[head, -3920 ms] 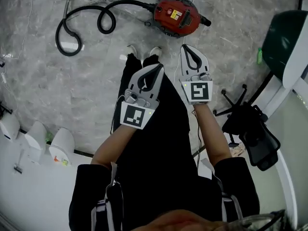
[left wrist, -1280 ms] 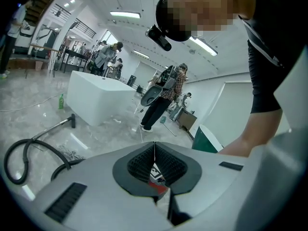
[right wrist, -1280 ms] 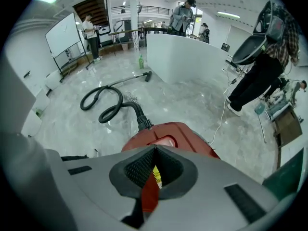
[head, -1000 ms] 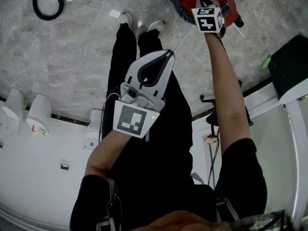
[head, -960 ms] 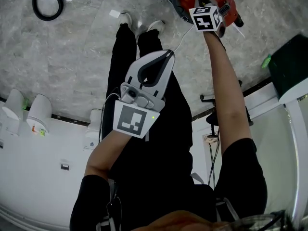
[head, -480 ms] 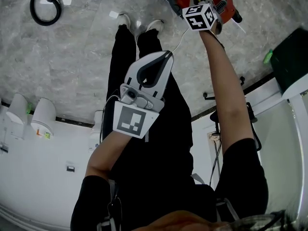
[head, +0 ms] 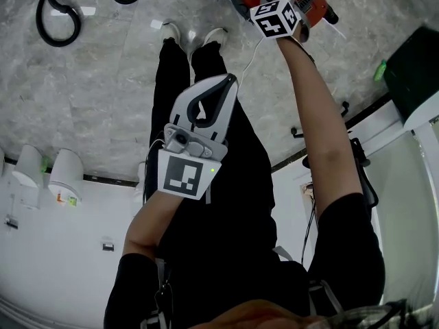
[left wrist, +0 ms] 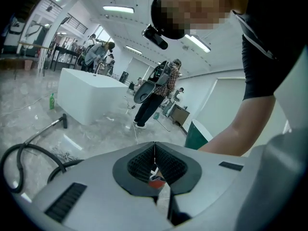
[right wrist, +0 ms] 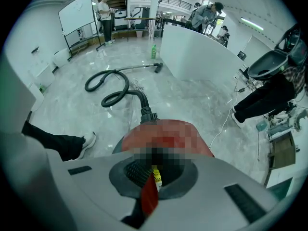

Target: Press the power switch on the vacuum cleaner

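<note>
Tongs of the right gripper (right wrist: 154, 154) are seen closed and empty, aimed down at the red, round-bodied plastic vacuum cleaner (right wrist: 199, 137) on the grey marble floor (right wrist: 77, 100). The left gripper (left wrist: 154, 144) is held shut and idle. Pressing is judged at hand; contact with the switch cannot be told, so a short, centred downward push is called for.

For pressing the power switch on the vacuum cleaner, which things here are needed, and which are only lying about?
Needed:
- vacuum cleaner
- right gripper, shut, pointing at it

Only lying about:
- hose on the floor
- green bottle
- whiteboard
- left gripper, shut, away from the vacuum cleaner
</note>
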